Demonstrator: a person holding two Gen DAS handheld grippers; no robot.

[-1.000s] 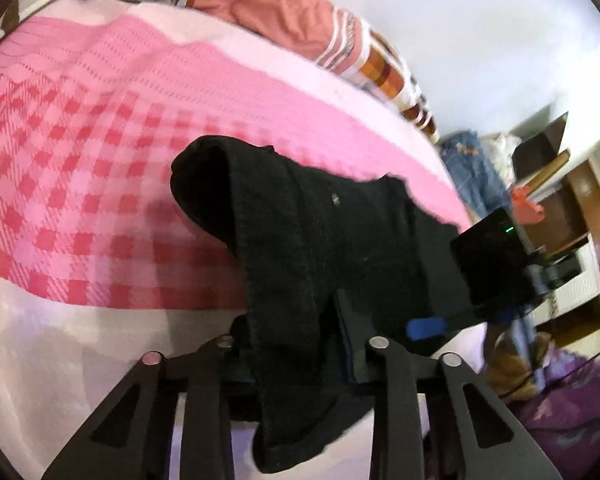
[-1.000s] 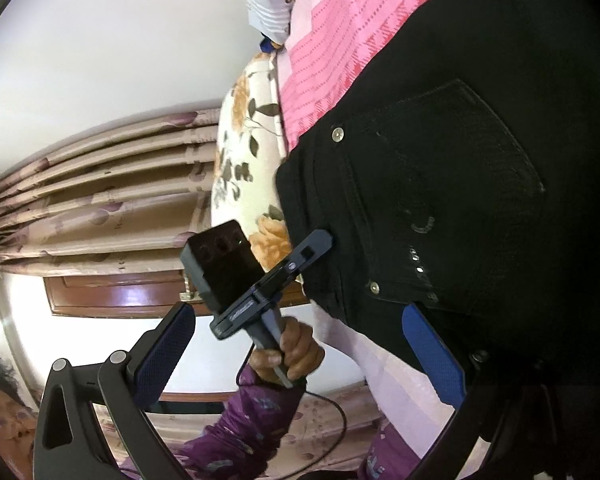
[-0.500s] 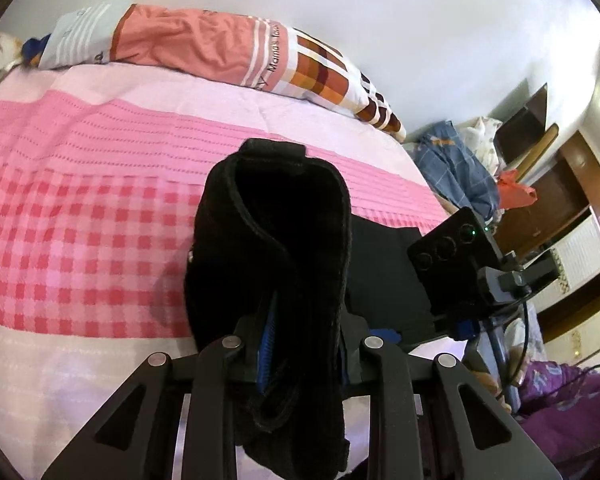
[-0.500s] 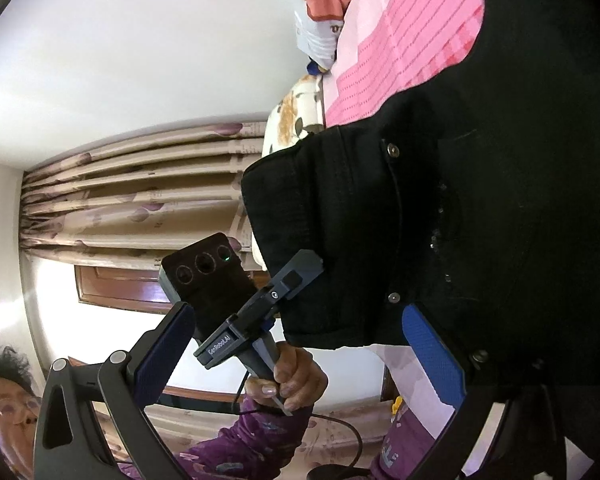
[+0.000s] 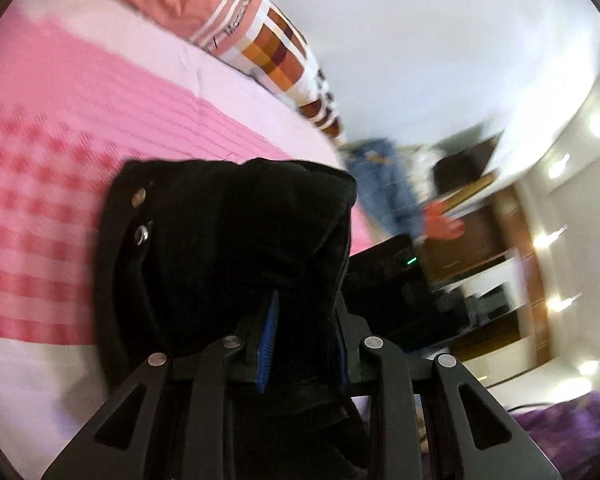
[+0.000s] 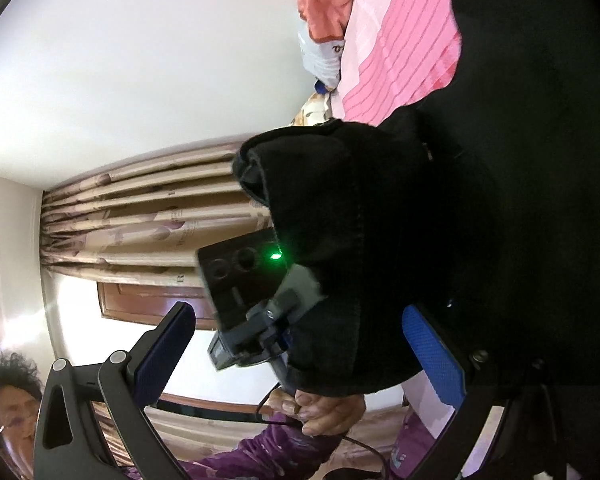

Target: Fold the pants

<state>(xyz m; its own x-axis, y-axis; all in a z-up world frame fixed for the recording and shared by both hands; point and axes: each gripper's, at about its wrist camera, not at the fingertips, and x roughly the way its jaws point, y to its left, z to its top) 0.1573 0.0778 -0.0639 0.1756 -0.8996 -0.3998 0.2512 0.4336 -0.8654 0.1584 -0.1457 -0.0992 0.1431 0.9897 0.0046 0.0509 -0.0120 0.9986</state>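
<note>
with its blue pads pinched together on a thick bunch of black cloth, the left gripper is clamped on the pants, near the waistband, where two metal buttons show. the held part is raised off the bed; in the right wrist view the rest of the garment spreads dark over the pink bedspread.

right gripper: blue pads wide apart, nothing between them. one pad lies close beside the cloth on the right; whether it touches cannot be told. the person's left hand on the left tool's handle sits between the two pads in this view.

judgement: a fold is in progress, waist end being carried over the body of the pants. left view is blurred, so exact edge alignment is unreadable.

to do the step well:
- keep the left clamp firm until the carried edge lies flat, the bunch is thick and could slip.
- bring the free gripper onto the opposite waist corner so the edge travels level, not twisted.
- lay down onto the cloth on the bed, then release.

beyond: striped pillow by the wall, curtains behind.
</note>
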